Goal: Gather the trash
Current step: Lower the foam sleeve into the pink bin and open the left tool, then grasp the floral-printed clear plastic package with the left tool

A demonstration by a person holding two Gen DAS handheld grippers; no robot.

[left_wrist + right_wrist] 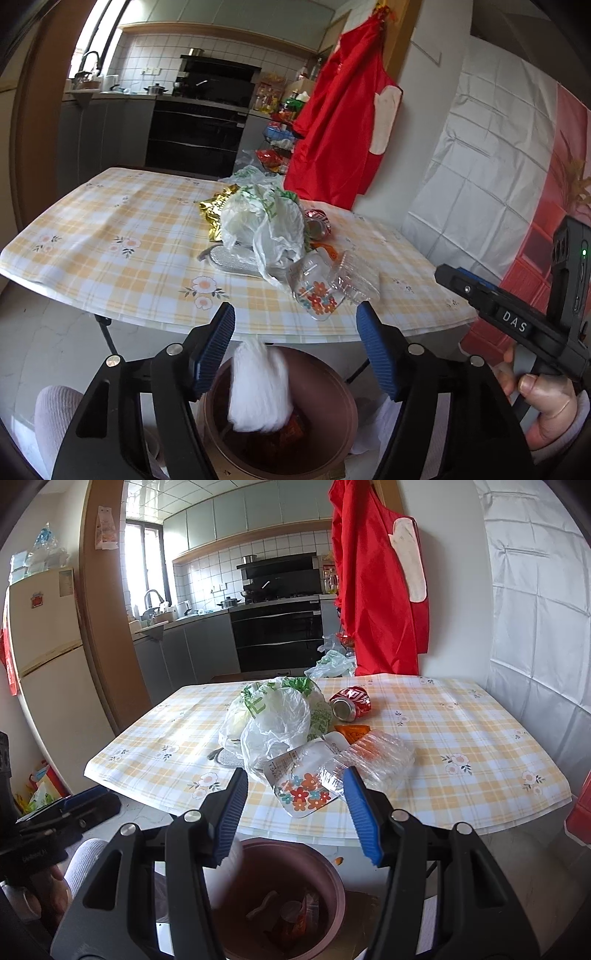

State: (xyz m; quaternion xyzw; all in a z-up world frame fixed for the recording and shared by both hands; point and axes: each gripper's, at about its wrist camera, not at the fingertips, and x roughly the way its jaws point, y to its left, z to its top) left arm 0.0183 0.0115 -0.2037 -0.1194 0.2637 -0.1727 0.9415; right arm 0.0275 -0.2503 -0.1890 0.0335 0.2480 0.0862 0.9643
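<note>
Left gripper (295,347), bottom centre of left wrist view: jaws spread wide, nothing pressed between the blue pads. White crumpled wad (258,387) blurred just below and between them, over the mouth of the pink bin (332,391) — read as a drop in progress, wad free of the pads and partly inside the rim. Other wrappers visible at the bin bottom.

Right gripper (295,812), bottom centre of right wrist view: jaws parted, empty, poised above the same bin (328,871) and aimed toward the table edge.

Outward, mid-frame: checked tablecloth (461,731) carrying the remaining trash. Nearest the edge — floral wrapper (306,794), touching a clear plastic tray (380,757). Behind these, white-and-green plastic bag (277,716); crushed red can (349,703) and an orange scrap (352,733) to its right; gold foil (216,208) at the far side of the bag, seen in left view only.

Judged step: release into bin, several pieces left on the table. Next move likely calls for reaching forward and up to the table edge, closing on the floral wrapper or tray — thin, slippery, apt to slide off the cloth if nudged.
</note>
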